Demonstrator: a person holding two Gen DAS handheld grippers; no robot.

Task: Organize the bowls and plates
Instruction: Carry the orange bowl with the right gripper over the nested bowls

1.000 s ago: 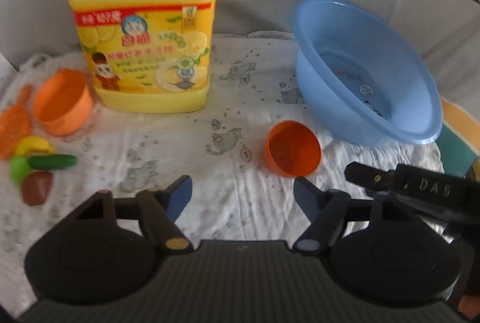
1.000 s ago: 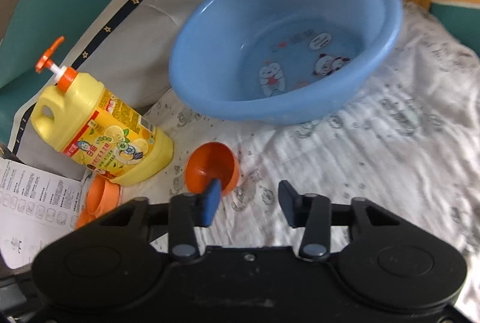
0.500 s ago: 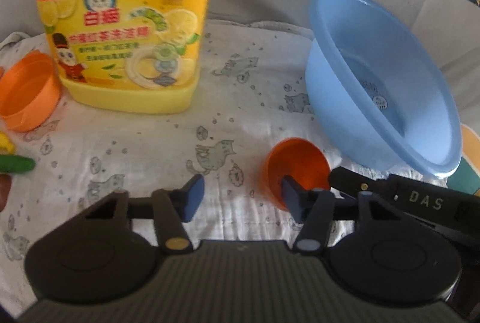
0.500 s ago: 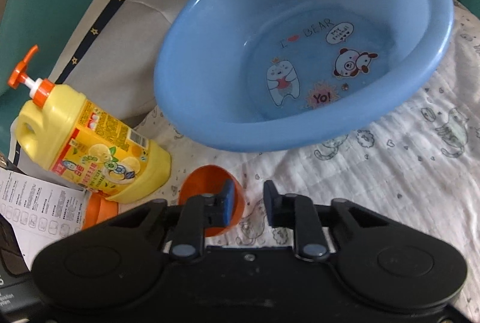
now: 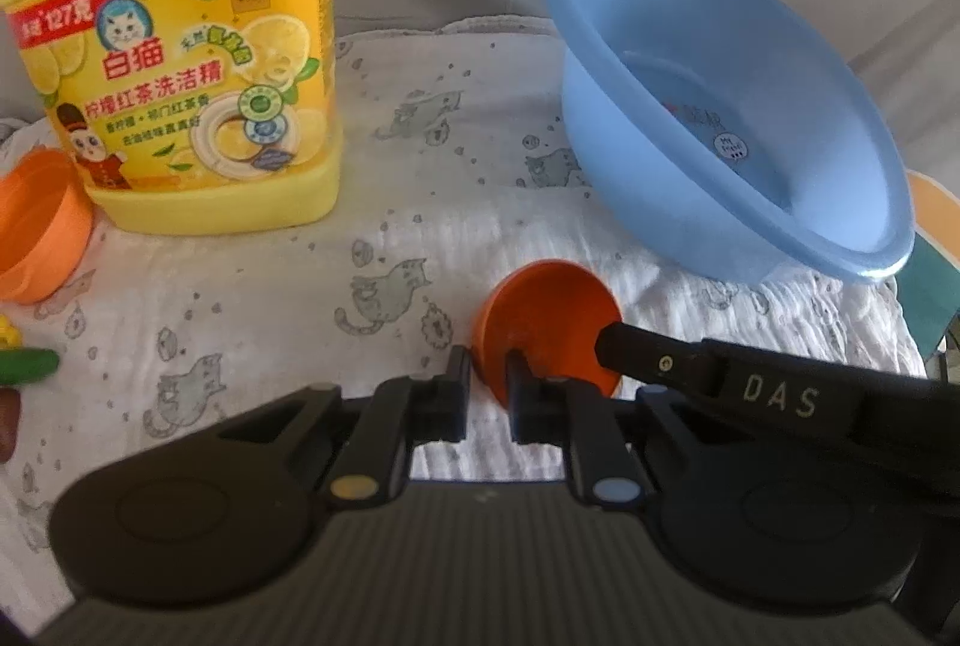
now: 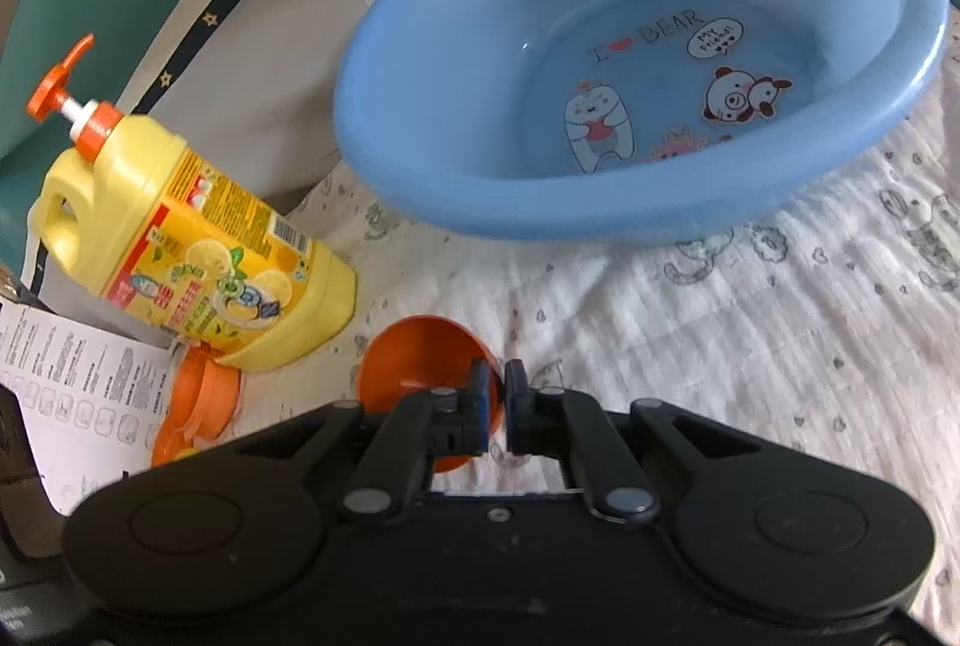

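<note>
A small orange bowl lies on its side on the printed white cloth; it also shows in the right wrist view. My left gripper is shut on the bowl's left rim. My right gripper is shut on its right rim, and one of its fingers shows reaching in from the right in the left wrist view. A big blue basin with cartoon stickers sits tilted behind the bowl, also in the right wrist view. A second orange bowl lies at the far left.
A yellow dish-soap jug with an orange pump stands at the back left. Toy vegetables lie at the left edge. A printed paper sheet and orange dishes lie left of the jug.
Both grippers moved forward to the small orange bowl and closed on its rim from opposite sides; a second ago both were open and short of it.
</note>
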